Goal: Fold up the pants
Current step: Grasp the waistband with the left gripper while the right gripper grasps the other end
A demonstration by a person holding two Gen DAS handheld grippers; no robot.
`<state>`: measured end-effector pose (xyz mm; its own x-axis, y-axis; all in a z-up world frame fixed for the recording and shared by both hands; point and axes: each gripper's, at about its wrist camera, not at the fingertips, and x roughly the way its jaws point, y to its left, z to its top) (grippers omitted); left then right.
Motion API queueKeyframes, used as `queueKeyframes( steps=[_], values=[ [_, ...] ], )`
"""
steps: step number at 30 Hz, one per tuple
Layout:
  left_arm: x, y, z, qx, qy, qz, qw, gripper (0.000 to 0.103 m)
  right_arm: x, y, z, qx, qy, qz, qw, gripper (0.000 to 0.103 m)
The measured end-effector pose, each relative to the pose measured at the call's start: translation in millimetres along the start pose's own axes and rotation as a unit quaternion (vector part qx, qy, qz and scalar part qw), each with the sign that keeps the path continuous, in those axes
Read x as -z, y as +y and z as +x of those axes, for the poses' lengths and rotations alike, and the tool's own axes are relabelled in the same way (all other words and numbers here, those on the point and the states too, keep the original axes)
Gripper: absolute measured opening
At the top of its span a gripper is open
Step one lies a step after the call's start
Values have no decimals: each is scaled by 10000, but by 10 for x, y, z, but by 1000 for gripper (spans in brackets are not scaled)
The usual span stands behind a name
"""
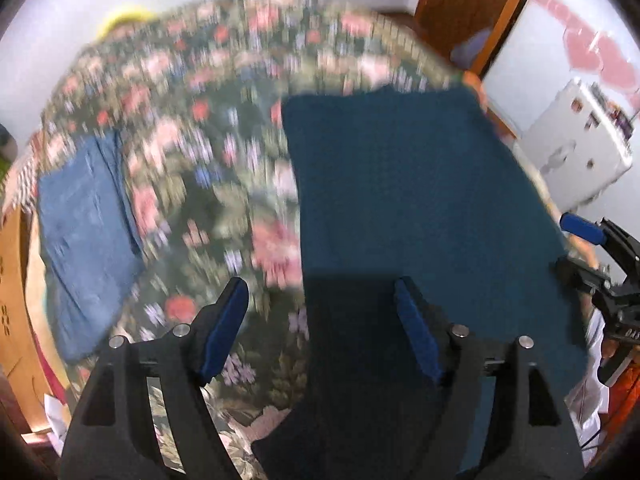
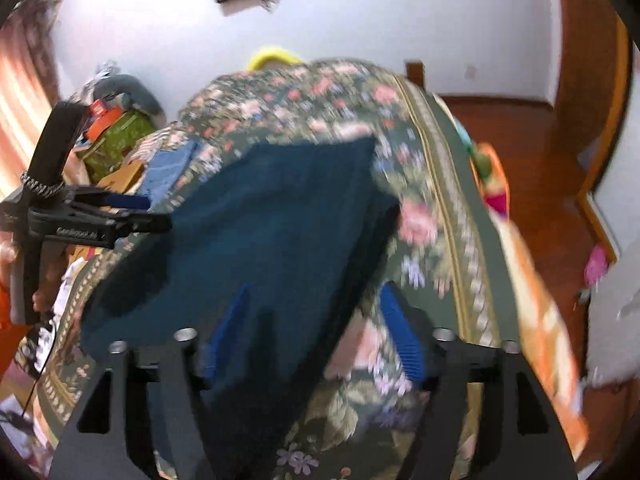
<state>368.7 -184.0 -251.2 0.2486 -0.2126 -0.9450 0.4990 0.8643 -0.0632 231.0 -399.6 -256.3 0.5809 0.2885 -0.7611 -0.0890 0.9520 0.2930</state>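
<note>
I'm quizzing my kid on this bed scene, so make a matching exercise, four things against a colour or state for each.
Things:
1. pants
2. jeans
3. bedspread
4. left gripper

Colour or state:
A. floral pattern
B. open, holding nothing
C. dark teal, folded flat
D. light blue denim

Pairs: 1-C, 2-D, 3-A, 4-B
</note>
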Motion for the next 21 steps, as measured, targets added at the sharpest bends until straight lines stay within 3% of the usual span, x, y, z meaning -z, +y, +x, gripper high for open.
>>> queueKeyframes(
  steps=[5, 12, 16, 21],
  values=[
    [-17, 79, 289, 401, 259, -212, 9986, 82, 82, -305, 274, -681, 255, 835, 9939, 70],
    [-274, 74, 606, 1153, 654, -560, 9896, 84, -57, -390, 604, -1331, 483, 1135, 9834, 71],
    [-365, 154, 787, 1546, 772, -716, 9824, 96, -147, -374, 733, -1435, 390, 1128, 9824, 76],
    [-434, 94, 817, 1581, 748, -595, 9828, 94, -260, -283, 816, -1371, 351, 997, 9849, 75]
  ],
)
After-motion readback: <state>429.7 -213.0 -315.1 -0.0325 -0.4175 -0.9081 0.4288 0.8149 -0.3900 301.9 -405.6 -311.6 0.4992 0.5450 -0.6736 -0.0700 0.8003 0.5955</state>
